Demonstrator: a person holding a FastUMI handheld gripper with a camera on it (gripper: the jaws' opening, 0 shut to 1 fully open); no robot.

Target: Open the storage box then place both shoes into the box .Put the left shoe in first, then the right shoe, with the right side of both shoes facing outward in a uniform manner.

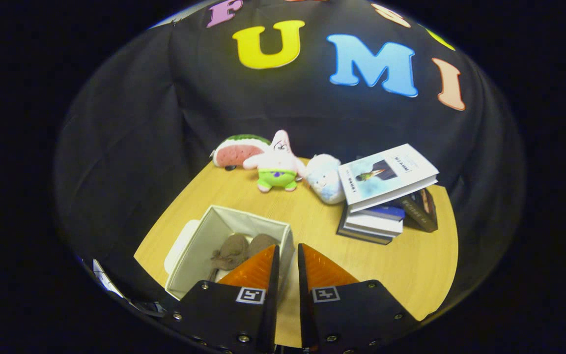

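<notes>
Two brown shoes (240, 249) lie side by side inside the open white storage box (199, 248), which stands on the wooden table (410, 265) just ahead and to the left of the fingers; a pale lid-like piece (181, 242) shows at the box's far-left side. Judging by this, both shoes are already in, so what remains is to check that they sit the same way round and to draw away cleanly without catching the fabric rim. That means lifting straight up and back, keeping the left fingertip clear of the near wall. The gripper (288, 255) hangs above the table's near part, tilted down, its left finger overlapping the box's near right corner; the fingers stand almost together with only a narrow slit between them and nothing held. Beyond the box sit a pink star plush (277, 164), a watermelon plush (239, 150), a pale blue plush (325, 178) and a stack of books (386, 191).
</notes>
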